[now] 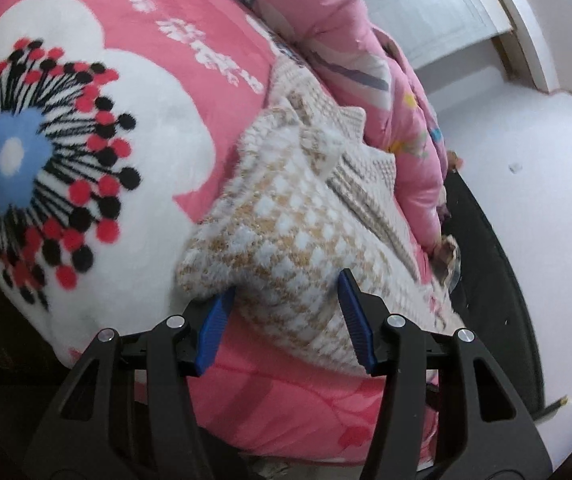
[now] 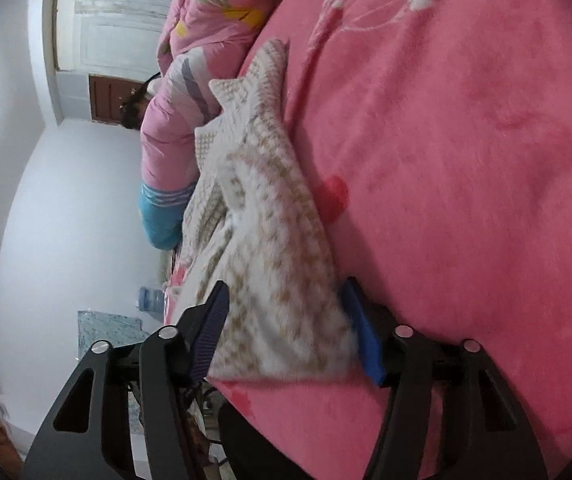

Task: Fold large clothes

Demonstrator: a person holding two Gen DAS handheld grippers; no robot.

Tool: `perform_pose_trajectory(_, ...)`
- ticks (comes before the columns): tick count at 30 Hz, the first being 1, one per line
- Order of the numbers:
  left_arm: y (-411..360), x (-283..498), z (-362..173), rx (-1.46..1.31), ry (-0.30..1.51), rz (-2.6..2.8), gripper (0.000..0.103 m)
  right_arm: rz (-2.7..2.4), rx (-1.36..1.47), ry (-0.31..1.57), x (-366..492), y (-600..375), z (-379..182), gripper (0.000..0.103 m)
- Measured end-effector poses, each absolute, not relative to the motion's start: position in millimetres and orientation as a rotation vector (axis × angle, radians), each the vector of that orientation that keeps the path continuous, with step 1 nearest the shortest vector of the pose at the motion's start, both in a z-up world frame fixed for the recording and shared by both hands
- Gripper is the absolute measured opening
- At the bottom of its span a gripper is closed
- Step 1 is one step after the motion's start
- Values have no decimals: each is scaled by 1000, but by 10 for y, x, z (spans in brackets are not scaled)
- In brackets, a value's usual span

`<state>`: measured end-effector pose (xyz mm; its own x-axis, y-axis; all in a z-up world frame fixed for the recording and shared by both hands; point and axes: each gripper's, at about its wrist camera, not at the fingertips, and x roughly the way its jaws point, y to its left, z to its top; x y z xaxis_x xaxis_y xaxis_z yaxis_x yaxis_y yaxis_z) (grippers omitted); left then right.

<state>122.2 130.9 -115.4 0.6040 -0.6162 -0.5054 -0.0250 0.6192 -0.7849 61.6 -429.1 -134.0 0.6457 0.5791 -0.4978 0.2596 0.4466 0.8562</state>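
Observation:
A cream and tan checked knit garment (image 1: 298,220) lies bunched on a pink fleece blanket (image 1: 133,92) on the bed. My left gripper (image 1: 288,284) is open, its blue pads on either side of the garment's near fold. The same garment (image 2: 273,264) shows in the right wrist view, lying on the pink blanket (image 2: 466,184). My right gripper (image 2: 286,292) is open, its pads on either side of the garment's near corner.
A pink quilt (image 1: 370,92) is heaped beyond the garment, also in the right wrist view (image 2: 181,92). A dark bed edge (image 1: 486,240) borders a white floor (image 1: 534,168). A white door (image 2: 113,12), white wall (image 2: 65,208) and a water bottle (image 2: 149,298) lie left.

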Motion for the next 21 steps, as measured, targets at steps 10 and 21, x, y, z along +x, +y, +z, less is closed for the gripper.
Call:
perform_pose_trajectory(10,1251,898,-1307,-886,940,-344,53,248,1117,936,426,-4236,-1223,56)
perform_pose_trajectory(21,1142,1293,-1124,-806,845,-236,48,264,1096,871,712,-4202,-1325,55)
